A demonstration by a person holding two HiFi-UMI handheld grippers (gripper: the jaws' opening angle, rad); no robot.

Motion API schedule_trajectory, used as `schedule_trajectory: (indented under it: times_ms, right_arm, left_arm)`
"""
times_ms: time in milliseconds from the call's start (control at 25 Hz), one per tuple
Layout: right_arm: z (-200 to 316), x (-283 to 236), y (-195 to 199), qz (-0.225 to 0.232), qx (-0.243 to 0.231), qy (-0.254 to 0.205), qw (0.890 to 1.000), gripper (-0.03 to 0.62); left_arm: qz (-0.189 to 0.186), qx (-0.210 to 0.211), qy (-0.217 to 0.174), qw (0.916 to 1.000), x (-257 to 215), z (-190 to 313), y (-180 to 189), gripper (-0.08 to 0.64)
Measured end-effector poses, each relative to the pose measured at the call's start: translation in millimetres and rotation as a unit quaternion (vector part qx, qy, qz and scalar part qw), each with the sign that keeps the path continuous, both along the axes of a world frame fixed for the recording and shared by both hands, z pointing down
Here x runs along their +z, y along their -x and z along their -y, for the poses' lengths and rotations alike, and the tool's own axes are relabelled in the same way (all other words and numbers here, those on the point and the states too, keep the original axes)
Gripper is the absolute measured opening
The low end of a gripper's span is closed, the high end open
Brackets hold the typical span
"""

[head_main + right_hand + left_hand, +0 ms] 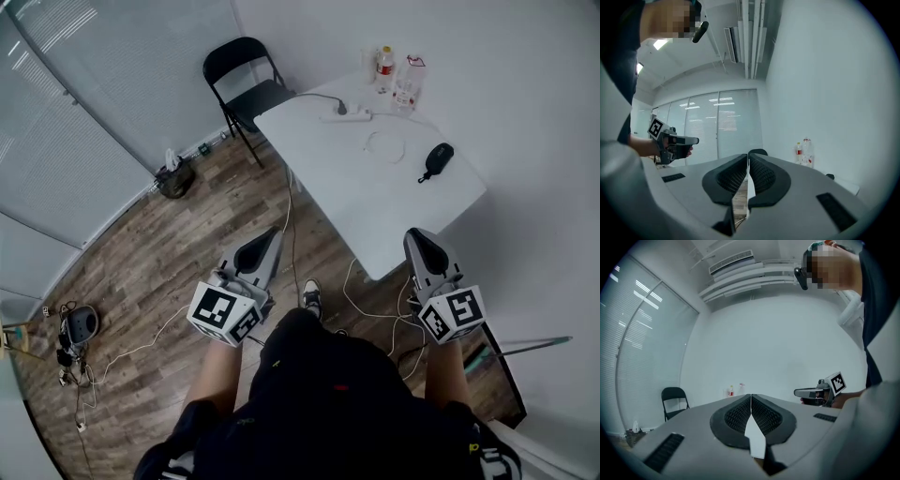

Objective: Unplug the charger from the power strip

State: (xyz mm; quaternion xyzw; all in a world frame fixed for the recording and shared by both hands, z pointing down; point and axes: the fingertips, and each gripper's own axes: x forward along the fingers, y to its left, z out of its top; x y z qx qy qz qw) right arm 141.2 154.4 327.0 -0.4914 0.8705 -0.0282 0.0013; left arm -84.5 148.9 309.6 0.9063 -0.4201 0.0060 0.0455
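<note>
Now | white power strip (351, 115): dark charger (341, 107) plugged | left hand-held gripper (273, 234), right hand-held gripper (413, 235): closed

**Near tabletop open, far end crowded**

The near half of the white rectangular table (356, 202) is bare, leaving an open way in over its near corner. At the far end, the white power strip (346, 116) lies near a clear red-labelled bottle (384, 67) and a white carton (408, 82). A loose white cable coil (384, 145) and a small black oval object (438, 157) lie mid-table. A black folding chair (246, 84) stands at the far left corner. White cords (292, 220) trail across the wooden floor (187, 244).
</note>
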Motion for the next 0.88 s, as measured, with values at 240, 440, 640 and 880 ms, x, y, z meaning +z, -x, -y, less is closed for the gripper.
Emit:
schedule_trajectory:
  times_ms: [240, 440, 640, 880]
  right_arm:
    - [51, 13, -10, -0.007, 0.012, 0.013, 1.000, 0.034]
    - [121, 15, 8, -0.011, 0.013, 0.019, 1.000, 0.034]
    - [197, 11, 36, -0.022, 0.013, 0.020, 0.999, 0.034]
    - [273, 3, 64, -0.025, 0.037, 0.026, 0.999, 0.034]
  left_arm:
    - [-0.009, 0.009, 0.006, 0.9999, 12, 57, -8, 0.023]
    - [-0.012, 0.009, 0.014, 0.9998, 18, 124, 9, 0.023]
    - [-0.011, 0.010, 0.018, 0.9997, 18, 201, 35, 0.023]
    - [-0.005, 0.037, 0.029, 0.9989, 20, 285, 59, 0.023]
